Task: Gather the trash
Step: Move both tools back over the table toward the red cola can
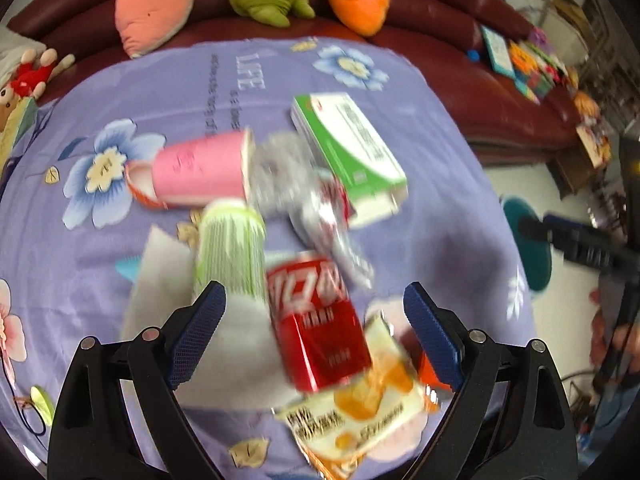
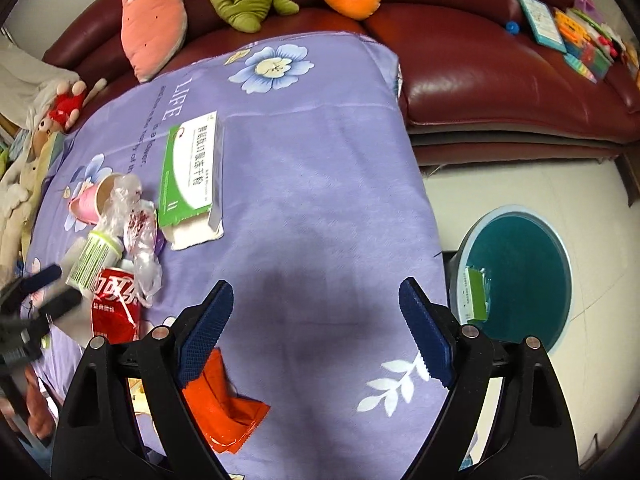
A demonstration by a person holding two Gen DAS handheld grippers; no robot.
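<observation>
Left hand-held gripper (image 1: 316, 312) spread wide, grasping nothing, hanging over a red soda can (image 1: 320, 320) that lies on its side between the blue fingers (image 1: 200, 328) without visibly touching either, likely lined up for a pick. Just below the can, a yellow-and-white snack wrapper (image 1: 360, 408), partly under it; to its left, a white-and-green striped bottle (image 1: 230, 248) resting on white paper (image 1: 160, 280). Further out, crumpled clear plastic (image 1: 288, 184), a pink paper cup (image 1: 200, 172) on its side, and a green-and-white carton (image 1: 352, 148) with its end torn open, all bunched together on the purple flowered cloth (image 1: 120, 92) covering the tabletop. Right hand-held gripper (image 2: 316, 320) likewise released and empty, held above a bare stretch of cloth, an orange-red packet (image 2: 224, 412) lying near its left finger. Beyond the tabletop's right edge, on the floor, a teal bin (image 2: 520, 276) with a small green box (image 2: 476, 296) already inside, placed close so that trash can be dropped in by the nearer hand. Most of the pile not yet collected, by this look.
</observation>
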